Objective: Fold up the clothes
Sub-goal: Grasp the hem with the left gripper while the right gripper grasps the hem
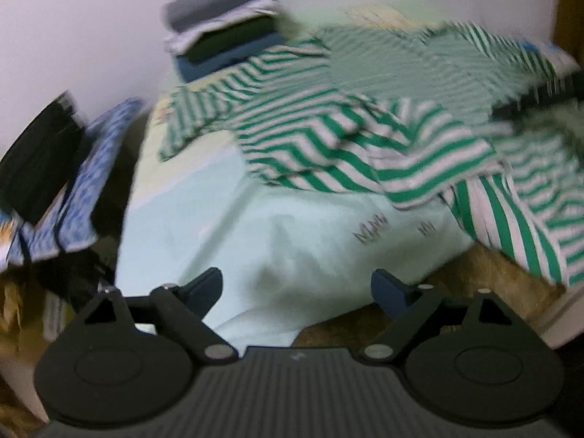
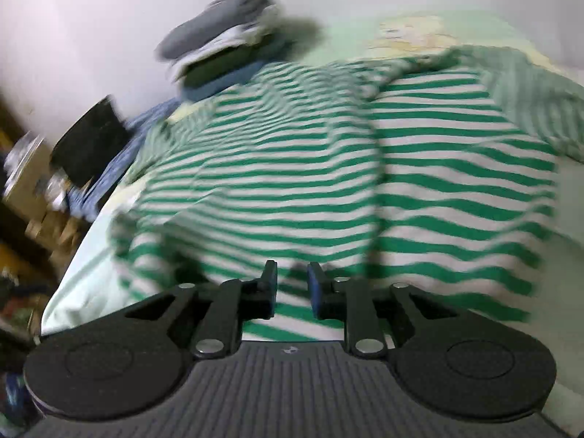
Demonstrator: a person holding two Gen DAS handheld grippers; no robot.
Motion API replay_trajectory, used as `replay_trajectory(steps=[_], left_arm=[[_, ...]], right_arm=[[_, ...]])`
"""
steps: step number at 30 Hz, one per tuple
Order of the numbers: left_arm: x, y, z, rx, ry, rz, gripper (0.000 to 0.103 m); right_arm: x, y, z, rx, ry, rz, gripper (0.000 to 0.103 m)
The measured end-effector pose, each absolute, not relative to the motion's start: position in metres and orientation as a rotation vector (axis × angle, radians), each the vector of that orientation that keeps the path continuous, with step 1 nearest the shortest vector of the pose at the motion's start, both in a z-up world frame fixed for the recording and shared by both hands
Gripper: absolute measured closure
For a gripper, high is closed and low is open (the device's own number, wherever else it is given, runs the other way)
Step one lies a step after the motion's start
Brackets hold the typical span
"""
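Left wrist view is showing the left gripper (image 1: 296,288) standing wide, with nothing between its fingers, over bare sheet (image 1: 255,241) near the bed edge. The shirt (image 1: 339,146), striped green and white, is lying crumpled farther up the bed, partly draped over the edge at right. A stack (image 1: 222,33) of folded clothes is sitting at the far end, just beside the shirt.

Right wrist view is showing the right gripper (image 2: 292,284) narrowed to a slim gap directly over the shirt (image 2: 346,182). Blur is hiding whether cloth is lying between the 2 pads, so a hold cannot be confirmed.

Likely faults from here:
1. The narrow jaws are probably pinching 1 layer only, so the shirt would be twisting instead of spreading.
2. The overhanging part may be dragging the shirt off the bed.
3. A sweeping pull may be knocking the stack.

No containers are visible.
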State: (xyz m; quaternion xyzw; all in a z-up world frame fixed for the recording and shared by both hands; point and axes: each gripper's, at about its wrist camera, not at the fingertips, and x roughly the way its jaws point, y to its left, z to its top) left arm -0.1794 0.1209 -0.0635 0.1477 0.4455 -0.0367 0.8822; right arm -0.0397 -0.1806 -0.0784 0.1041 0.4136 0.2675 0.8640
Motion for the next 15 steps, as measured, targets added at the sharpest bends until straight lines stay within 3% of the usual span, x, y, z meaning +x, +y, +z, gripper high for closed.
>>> replay_trajectory(steps=[2, 7, 15], left_arm=[[-0.178, 0.109, -0.067, 0.372, 0.925, -0.123, 0.015], [-0.167, 0.081, -0.068, 0.426, 0.88, -0.218, 0.015], [-0.113, 0.095, -0.075, 0.032, 0.92, -0.322, 0.014]], right_arm=[[-0.049, -0.189, -0.067, 0.235, 0.817, 0.587, 0.077], [-0.1, -0.139, -0.038, -0.02, 0.668, 0.9, 0.05], [-0.092, -0.142, -0.056, 0.02, 0.804, 0.799, 0.049]])
